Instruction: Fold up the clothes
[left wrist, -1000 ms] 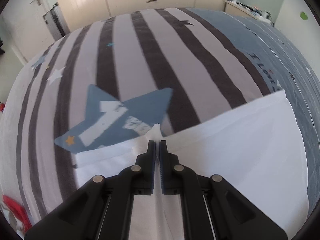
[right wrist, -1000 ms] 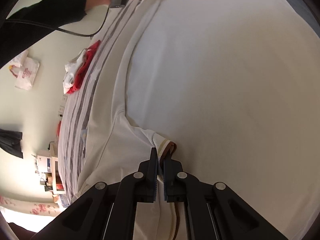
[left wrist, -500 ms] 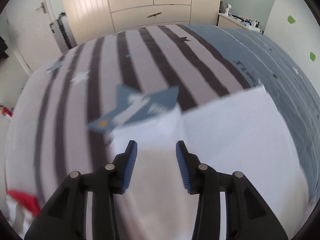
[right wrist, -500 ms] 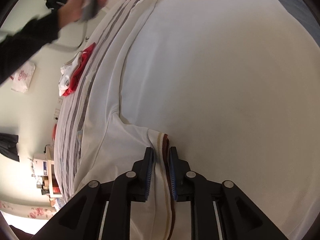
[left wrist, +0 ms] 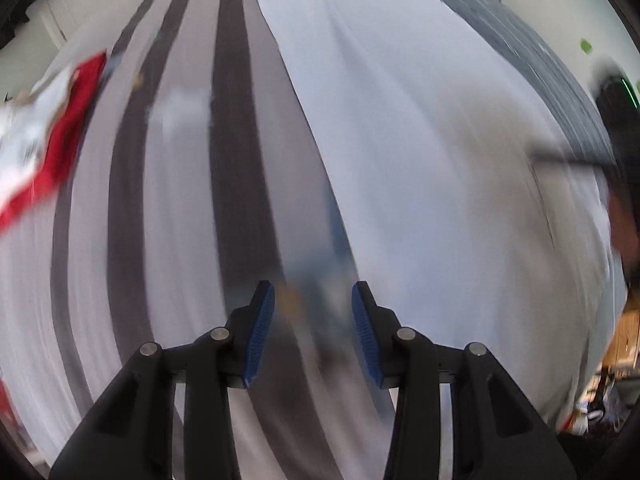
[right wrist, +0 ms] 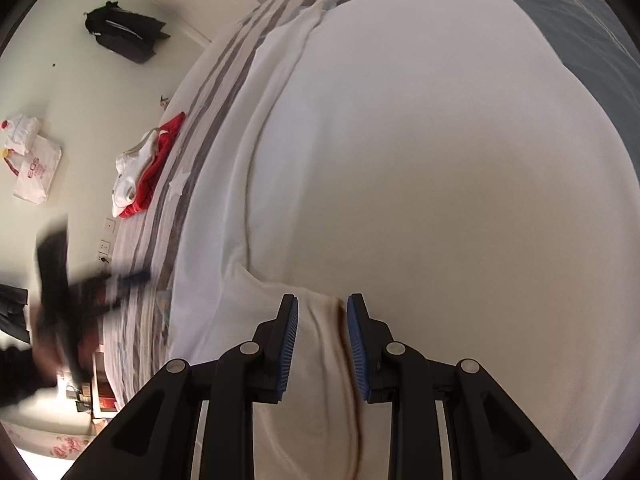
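A white garment [left wrist: 420, 140] lies spread flat on the striped bedspread [left wrist: 180, 200]. My left gripper [left wrist: 312, 292] hangs open and holds nothing, over a dark stripe just beside the garment's left edge; this view is blurred. In the right wrist view the same garment [right wrist: 420, 160] fills the bed. Its sleeve cuff [right wrist: 320, 332], cream with a brown band, lies between the blue pads of my right gripper [right wrist: 323, 304]. Those jaws are opening and the pads stand clear of the cuff. The person's other hand [right wrist: 60, 320] shows blurred at the left.
A red and white heap of clothes [right wrist: 148, 164] lies near the bed's left edge, also in the left wrist view [left wrist: 44, 140]. A plastic bag [right wrist: 34, 168] lies on the floor and a black bag [right wrist: 120, 32] is by the wall. The bedspread's blue part [left wrist: 560, 80] is beyond the garment.
My left gripper let go of the garment's edge, opened and swept fast along the bed to the garment's side. My right gripper stayed in place and opened off the sleeve cuff.
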A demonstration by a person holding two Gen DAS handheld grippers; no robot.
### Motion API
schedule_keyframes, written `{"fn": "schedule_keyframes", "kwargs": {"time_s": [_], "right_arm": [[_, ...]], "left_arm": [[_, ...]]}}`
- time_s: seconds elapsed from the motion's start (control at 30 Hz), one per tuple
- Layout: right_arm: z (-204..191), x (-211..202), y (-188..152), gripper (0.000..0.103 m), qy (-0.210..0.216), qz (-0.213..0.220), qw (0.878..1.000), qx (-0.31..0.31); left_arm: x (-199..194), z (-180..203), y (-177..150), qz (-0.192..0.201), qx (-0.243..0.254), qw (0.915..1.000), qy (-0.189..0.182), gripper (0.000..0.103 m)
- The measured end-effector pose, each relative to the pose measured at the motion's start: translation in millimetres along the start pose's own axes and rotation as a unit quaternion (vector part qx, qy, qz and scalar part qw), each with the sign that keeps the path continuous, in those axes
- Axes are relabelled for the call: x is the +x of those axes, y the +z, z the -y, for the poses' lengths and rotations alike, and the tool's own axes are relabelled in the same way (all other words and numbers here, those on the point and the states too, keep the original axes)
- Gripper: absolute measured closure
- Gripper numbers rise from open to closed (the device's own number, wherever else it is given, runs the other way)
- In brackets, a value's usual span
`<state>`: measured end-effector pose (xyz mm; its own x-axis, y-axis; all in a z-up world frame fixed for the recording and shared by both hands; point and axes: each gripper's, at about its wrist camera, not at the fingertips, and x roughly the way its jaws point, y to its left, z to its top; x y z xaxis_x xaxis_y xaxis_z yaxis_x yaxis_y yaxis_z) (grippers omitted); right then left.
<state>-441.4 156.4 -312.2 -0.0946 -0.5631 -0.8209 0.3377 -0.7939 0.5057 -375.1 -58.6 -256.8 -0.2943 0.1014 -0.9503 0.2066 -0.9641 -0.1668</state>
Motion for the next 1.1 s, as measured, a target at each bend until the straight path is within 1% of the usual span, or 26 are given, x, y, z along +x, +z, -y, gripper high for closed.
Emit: {"fn": "schedule_keyframes", "kwargs": {"time_s": [0.07, 0.1, 0.13, 0.2, 0.27, 0.4, 0.5, 0.53, 0.57, 0.6, 0.67, 0.87, 1.1], "right_arm": [[-7.1, 5.9, 9.2, 0.078, 0.009, 0.005, 1.0, 0.004], [-10.2, 9.5, 14.2, 0.077, 0.014, 0.007, 1.0, 0.007], [-12.6, 13.7, 18.3, 0.076, 0.018, 0.008, 1.0, 0.01], [-19.9, 21.5, 25.1, 0.076, 0.025, 0.009, 1.0, 0.009], [-28.1, 28.6, 30.9, 0.076, 0.031, 0.009, 0.999, 0.007], [-41.6, 44.2, 37.7, 0.076, 0.029, 0.0, 1.0, -0.001], [-49.4, 53.6, 36.4, 0.076, 0.02, -0.013, 1.0, -0.012], [-51.3, 56.4, 34.7, 0.076, 0.016, -0.018, 1.0, -0.017], [-53.0, 59.4, 33.2, 0.076, 0.014, -0.022, 0.999, -0.02], [-53.9, 62.8, 31.7, 0.076, 0.011, -0.028, 0.999, -0.022], [-52.8, 69.4, 26.5, 0.075, -0.001, -0.04, 0.999, -0.025], [-46.9, 73.4, 12.2, 0.075, -0.007, -0.052, 0.998, -0.018], [-51.8, 75.5, 11.0, 0.075, -0.016, -0.062, 0.997, -0.032]], "left_arm": [[-7.6, 17.2, -36.9, -0.013, 0.003, 0.9998, -0.015, 0.066], [-11.6, 23.7, -49.0, -0.015, 0.002, 0.9995, -0.029, 0.066], [-15.4, 29.6, -59.4, -0.014, 0.003, 0.9992, -0.036, 0.066], [-21.3, 38.8, -74.3, -0.008, 0.008, 0.9994, -0.033, 0.066], [-23.2, 42.6, -84.1, -0.009, -0.003, 0.9987, -0.049, 0.066], [-21.6, 55.2, -104.0, -0.005, 0.014, 0.999, -0.042, 0.065], [-14.7, 61.6, -117.4, -0.006, 0.031, 0.9995, -0.002, 0.065], [-12.2, 62.5, -121.0, -0.006, 0.032, 0.9994, 0.005, 0.069], [-10.1, 61.6, -123.3, -0.008, 0.027, 0.9996, 0.002, 0.087], [-9.0, 61.1, -125.2, -0.008, 0.022, 0.9997, 0.0, 0.099], [-9.9, 61.0, -127.6, -0.004, 0.015, 0.9999, 0.003, 0.099], [-14.9, 65.7, -140.2, -0.001, 0.01, 0.9999, 0.01, 0.1], [-4.7, 66.1, -140.9, -0.004, 0.002, 0.9999, 0.013, 0.1]]}}
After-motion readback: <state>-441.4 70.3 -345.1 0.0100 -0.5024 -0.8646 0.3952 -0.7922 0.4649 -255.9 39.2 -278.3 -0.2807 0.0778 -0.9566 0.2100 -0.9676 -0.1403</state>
